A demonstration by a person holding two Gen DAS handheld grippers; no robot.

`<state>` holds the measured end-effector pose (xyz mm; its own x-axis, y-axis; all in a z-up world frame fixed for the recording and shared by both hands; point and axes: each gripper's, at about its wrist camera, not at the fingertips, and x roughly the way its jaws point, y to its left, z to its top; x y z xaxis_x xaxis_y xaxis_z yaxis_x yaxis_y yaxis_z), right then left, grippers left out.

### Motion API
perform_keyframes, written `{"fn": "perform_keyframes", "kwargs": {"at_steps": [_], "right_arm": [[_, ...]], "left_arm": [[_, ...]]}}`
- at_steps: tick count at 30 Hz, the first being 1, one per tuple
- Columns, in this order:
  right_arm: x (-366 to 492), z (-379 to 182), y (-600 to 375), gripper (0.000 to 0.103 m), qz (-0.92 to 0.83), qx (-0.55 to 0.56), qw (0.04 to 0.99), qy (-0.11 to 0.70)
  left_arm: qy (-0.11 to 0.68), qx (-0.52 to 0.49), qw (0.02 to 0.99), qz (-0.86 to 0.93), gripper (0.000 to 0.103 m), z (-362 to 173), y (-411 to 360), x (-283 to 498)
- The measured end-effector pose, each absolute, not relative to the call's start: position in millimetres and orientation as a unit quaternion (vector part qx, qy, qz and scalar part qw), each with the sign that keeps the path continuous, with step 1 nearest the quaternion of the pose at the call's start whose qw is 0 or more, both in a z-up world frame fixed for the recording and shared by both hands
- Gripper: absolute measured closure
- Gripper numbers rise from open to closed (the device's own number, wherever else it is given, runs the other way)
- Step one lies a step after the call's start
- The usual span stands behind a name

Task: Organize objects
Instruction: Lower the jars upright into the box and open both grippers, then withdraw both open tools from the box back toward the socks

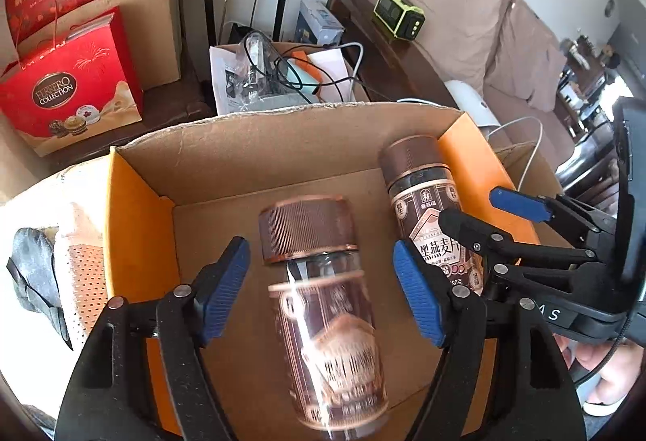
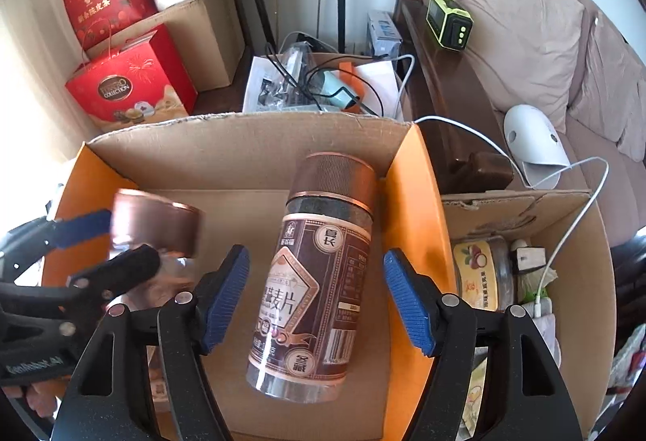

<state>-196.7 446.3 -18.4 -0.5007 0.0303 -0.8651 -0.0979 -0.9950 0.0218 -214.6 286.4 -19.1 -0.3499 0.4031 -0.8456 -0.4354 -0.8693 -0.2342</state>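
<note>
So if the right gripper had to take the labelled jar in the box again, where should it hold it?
Probably across the jar's labelled body, from above: it seems to lie in the box, round sides exposed, between the right gripper's open jaws.

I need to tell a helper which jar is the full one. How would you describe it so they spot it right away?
Find the open cardboard box with orange side flaps. Two copper-lidded jars are in it; the full jar is the one nearer the right flap. Its neighbour, the clear jar, looks nearly empty, while this one shows dark contents beneath the lid and a brown label.
</note>
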Motion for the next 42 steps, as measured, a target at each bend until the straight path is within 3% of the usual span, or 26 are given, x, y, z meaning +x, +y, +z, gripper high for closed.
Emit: {"fn": "perform_keyframes", "kwargs": {"at_steps": [14, 18, 22, 25, 42], "right_arm": [[-155.5, 7.8, 427.6, 0.027, 0.881, -0.468, 0.015, 0.063], [-148.8, 7.9, 409.4, 0.027, 0.884, -0.463, -0.001, 0.065], [-144.8, 11.1, 389.7, 0.027, 0.886, -0.460, -0.012, 0.062], [-139.9, 17.5, 371.7, 0.027, 0.890, -0.451, -0.028, 0.059], [-106.0, 37.7, 272.6, 0.022, 0.908, -0.409, -0.090, 0.028]], "left_arm": [[0.026, -0.462, 0.249, 0.851, 0.022, 31.2, 237.5, -177.5], [0.028, -0.445, 0.233, 0.864, 0.009, 39.9, 213.0, -165.9], [0.034, -0.432, 0.226, 0.873, 0.008, 46.4, 186.2, -156.4], [0.023, -0.425, 0.219, 0.878, 0.001, 48.4, 160.2, -152.1], [0.044, -0.392, 0.149, 0.907, 0.000, 34.7, 41.1, -102.1]]}}
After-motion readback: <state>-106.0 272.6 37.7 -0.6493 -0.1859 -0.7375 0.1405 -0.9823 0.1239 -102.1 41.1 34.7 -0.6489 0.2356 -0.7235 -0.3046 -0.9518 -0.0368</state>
